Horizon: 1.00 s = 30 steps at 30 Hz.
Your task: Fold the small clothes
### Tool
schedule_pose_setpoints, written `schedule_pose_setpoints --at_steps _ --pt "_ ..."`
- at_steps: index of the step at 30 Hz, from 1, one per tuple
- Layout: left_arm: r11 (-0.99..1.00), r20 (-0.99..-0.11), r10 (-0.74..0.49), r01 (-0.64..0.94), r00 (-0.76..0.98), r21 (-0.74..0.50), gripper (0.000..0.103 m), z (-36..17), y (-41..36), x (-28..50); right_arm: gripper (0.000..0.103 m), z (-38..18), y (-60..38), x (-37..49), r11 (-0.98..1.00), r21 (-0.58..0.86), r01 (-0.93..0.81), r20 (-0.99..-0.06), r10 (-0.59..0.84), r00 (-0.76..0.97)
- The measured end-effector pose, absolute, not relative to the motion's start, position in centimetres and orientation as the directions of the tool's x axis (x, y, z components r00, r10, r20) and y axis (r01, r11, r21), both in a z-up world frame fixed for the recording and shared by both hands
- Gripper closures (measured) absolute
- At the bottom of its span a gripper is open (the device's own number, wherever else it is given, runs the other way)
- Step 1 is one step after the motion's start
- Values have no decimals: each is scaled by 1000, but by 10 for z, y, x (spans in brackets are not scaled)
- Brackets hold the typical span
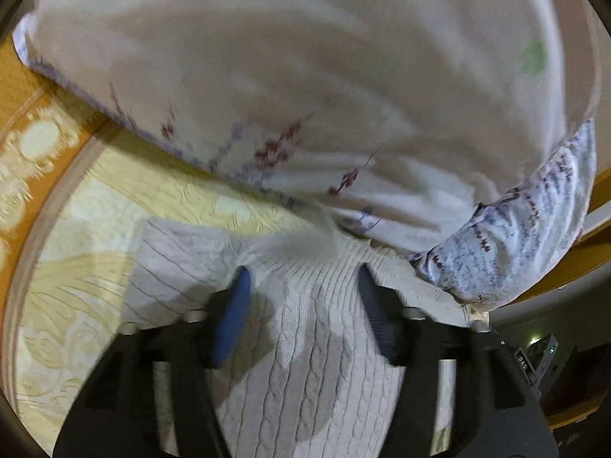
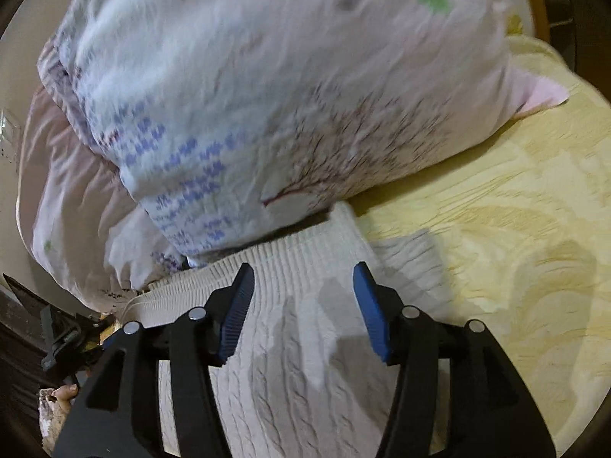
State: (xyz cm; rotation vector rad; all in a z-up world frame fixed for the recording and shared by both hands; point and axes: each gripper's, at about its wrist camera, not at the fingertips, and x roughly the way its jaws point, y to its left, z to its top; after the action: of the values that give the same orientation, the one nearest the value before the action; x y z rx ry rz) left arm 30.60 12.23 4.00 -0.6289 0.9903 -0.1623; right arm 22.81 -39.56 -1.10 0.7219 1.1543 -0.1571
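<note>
We see a white cable-knit sweater point(image 1: 305, 362) lying flat on a bed, on a pale yellow bedspread point(image 1: 95, 259) with a raised leaf pattern. Its ribbed hem runs along the far side, right up against a big pillow point(image 1: 305, 76); in the right wrist view the same sweater point(image 2: 305, 343) shows its ribbed edge tucked just under the pillow's point(image 2: 267, 95) lower corner.

The left hand-held gripper point(image 1: 303, 286) hangs over the ribbed part of the knit, jaws apart, blue pads on either side of a bare strip of sweater. The pads sit close above the fabric; we see no cloth pinched between them. The left pad is blurred.

The right hand-held gripper point(image 2: 303, 282) is in the same posture over the sweater, jaws apart, blue pads clear of the knit, their shadows falling on the cables below.

The pillow is white with a purple stitch-like print, reddish branch motifs and a small green patch. In the right wrist view a second, pinkish cushion point(image 2: 68, 191) lies behind it to the left, and the bedspread point(image 2: 496, 210) stretches away to the right.

In the left wrist view an orange patterned border point(image 1: 26, 141) runs along the left edge of the bedspread. At lower right, beyond the bed, a dark device with a small green light point(image 1: 542, 347) stands in shadow; we cannot tell what it is.
</note>
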Motion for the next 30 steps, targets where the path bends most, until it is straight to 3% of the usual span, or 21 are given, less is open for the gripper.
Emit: schedule_pose_setpoints --at_steps 9,14,19,22,24,28,30 --pt "919 -777 -288 -67 560 -389 38 57 136 250 55 19 -412 167 829 346 440 -908 178 379" --pt "934 -795 -278 -42 539 -355 46 47 132 224 62 18 -402 140 837 356 417 -913 215 347" --pt "943 -811 -269 -27 519 -331 48 38 124 214 63 12 -386 140 858 350 375 -918 235 318" --pt "941 -813 -276 -30 513 -338 52 35 122 213 70 9 -384 141 863 348 367 -920 239 310" --pt "939 -811 -280 -27 514 -342 56 34 120 212 82 9 -382 141 866 356 352 -917 252 309" --pt "938 -812 -279 -34 512 -344 61 31 120 210 81 8 -378 144 879 350 325 -920 257 297" --pt "934 -814 -286 -42 505 -354 73 29 120 210 80 2 -379 145 872 358 334 -921 269 282"
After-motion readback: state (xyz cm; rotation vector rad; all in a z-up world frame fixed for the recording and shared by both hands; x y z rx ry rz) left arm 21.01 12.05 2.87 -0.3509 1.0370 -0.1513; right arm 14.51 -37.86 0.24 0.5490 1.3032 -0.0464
